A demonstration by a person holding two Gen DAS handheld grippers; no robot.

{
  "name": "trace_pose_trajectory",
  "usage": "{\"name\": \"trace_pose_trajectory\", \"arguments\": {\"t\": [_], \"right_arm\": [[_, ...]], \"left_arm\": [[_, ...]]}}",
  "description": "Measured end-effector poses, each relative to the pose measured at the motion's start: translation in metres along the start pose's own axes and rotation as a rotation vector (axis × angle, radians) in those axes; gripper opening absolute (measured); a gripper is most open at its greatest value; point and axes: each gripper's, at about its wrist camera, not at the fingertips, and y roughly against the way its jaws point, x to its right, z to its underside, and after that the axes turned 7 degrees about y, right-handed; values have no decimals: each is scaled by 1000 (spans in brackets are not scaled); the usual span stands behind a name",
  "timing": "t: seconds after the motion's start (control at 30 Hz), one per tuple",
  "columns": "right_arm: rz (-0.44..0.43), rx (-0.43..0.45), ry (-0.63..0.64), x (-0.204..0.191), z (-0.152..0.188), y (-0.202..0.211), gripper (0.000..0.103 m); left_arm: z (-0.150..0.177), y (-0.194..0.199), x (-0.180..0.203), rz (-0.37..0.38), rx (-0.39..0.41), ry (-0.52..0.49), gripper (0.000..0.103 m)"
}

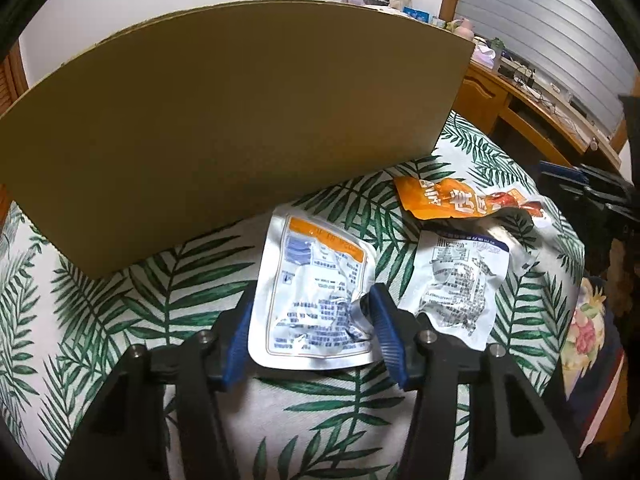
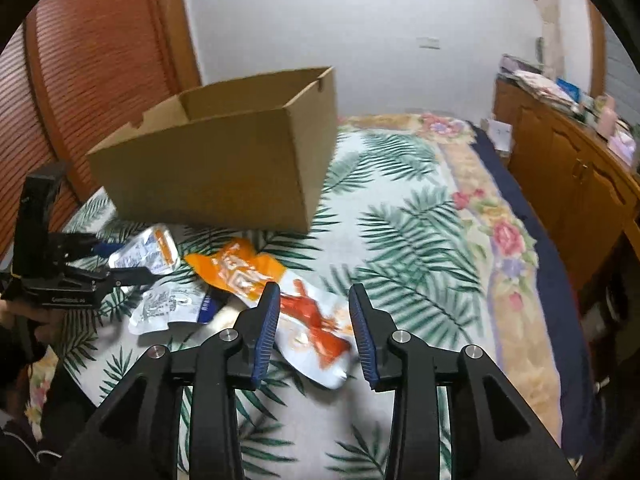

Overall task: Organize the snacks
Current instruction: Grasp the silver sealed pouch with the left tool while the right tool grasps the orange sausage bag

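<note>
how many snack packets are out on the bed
3. A silver packet with an orange band lies between the left gripper's fingers, a white packet beside it, and an orange packet reaches the right gripper. The box may hide more.

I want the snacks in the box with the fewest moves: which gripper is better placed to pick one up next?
Left. The left gripper is open with its fingers already either side of the silver packet, close to the cardboard box. The right gripper is open above the orange-and-white packet, apparently higher.
</note>
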Motion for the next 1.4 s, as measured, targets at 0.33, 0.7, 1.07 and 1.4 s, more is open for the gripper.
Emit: {"name": "trace_pose_trajectory", "arguments": {"t": [0.33,0.7,1.07,1.4], "right_arm": [[-63,-90,139,-32,-7,-35,45],[-20,-168,161,-17,-3,-47,52],[-8,-174,143,-7,0,-61,57],[-4,-152,162,-15,5,-54,35]], "left_arm": [[2,-3,5,-14,8,-23,53],[3,-1,2,-8,14,-18,52],[5,2,1,-4,21,-13,47],[12,13,-4,17,43,14,37]]}}
